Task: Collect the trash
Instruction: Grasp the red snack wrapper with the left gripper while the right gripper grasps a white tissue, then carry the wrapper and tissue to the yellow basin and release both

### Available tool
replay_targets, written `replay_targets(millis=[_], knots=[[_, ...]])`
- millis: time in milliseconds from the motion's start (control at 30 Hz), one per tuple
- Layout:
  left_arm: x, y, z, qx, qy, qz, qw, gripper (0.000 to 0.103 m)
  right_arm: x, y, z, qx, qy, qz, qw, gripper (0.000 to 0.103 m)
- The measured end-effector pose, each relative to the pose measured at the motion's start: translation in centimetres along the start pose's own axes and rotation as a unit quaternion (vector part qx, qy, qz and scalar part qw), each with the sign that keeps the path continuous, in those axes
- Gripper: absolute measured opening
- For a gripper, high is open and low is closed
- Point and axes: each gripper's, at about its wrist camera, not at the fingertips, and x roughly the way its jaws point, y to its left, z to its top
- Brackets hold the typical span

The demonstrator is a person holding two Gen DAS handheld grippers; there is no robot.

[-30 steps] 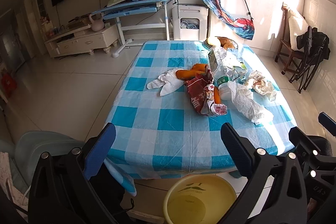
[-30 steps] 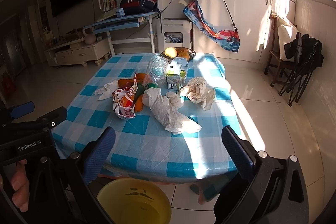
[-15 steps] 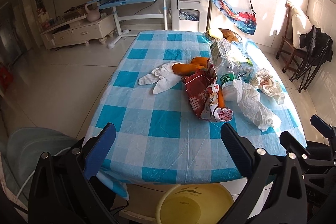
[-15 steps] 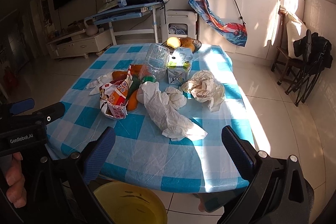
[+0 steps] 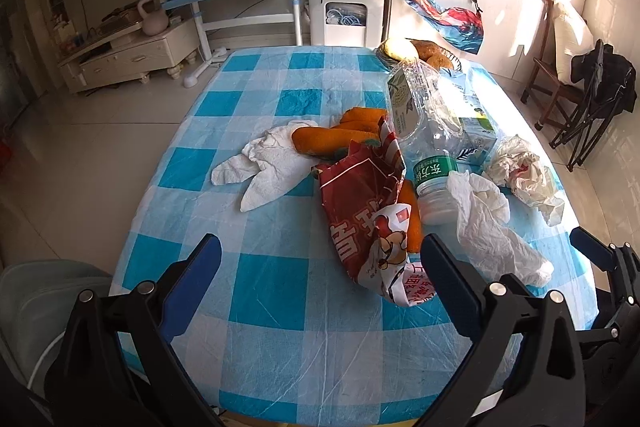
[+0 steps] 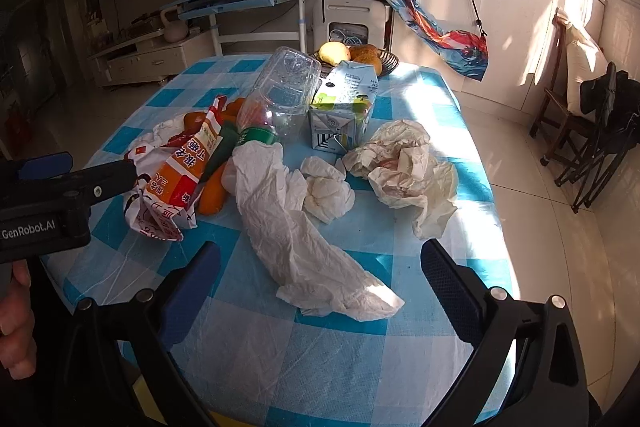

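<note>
Trash lies in a heap on the blue-checked table. A red snack bag lies just beyond my left gripper, which is open and empty over the near cloth. A long crumpled white sheet runs in between the fingers of my right gripper, also open and empty. Behind are a clear plastic bottle, a drink carton, a balled tissue, crumpled stained paper, orange peels and a white tissue.
A fruit bowl stands at the table's far edge. A sliver of yellow bucket shows below the near edge. A grey-green chair is at the near left, a folding chair to the right. A hand holds the left gripper's handle.
Both grippers have moved forward and down over the table's near edge toward the trash. The yellow bucket has slipped almost out of view beneath them. The trash has not moved.
</note>
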Motion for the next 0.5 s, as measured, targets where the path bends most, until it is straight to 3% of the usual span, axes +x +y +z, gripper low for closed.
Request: replay_targets(millis=[100, 133, 267, 300, 400, 467, 500], knots=[[1.3, -0.4, 0.3, 0.007, 0.006, -0.007, 0.9999, 0.087, 0.8, 0.0, 0.0, 0.003, -0.001, 0.012, 1.0, 0.09], [1.8, -0.5, 0.4, 0.007, 0.009, -0.013, 0.9999, 0.084, 1.0, 0.0, 0.0, 0.005, 0.0, 0.016, 1.0, 0.084], [3.4, -0.6, 0.5, 0.001, 0.023, -0.053, 0.9983, 0.058, 2.1, -0.1, 0.0, 0.009, 0.013, 0.026, 1.0, 0.076], [3.7, -0.6, 0.5, 0.002, 0.025, -0.057, 0.9981, 0.054, 2.3, -0.1, -0.1, 0.01, 0.017, 0.031, 0.999, 0.069], [4.7, -0.5, 0.3, -0.001, 0.04, -0.096, 0.9946, 0.016, 3.1, -0.4, -0.5, 0.018, 0.035, 0.051, 0.998, 0.044], [5.0, -0.6, 0.2, 0.0, 0.041, -0.104, 0.9938, 0.014, 3.0, -0.5, -0.6, 0.023, 0.031, 0.058, 0.998, 0.035], [4.9, -0.6, 0.1, 0.002, 0.039, -0.105, 0.9937, 0.013, 3.0, -0.7, -0.6, 0.028, 0.033, 0.067, 0.997, 0.021]])
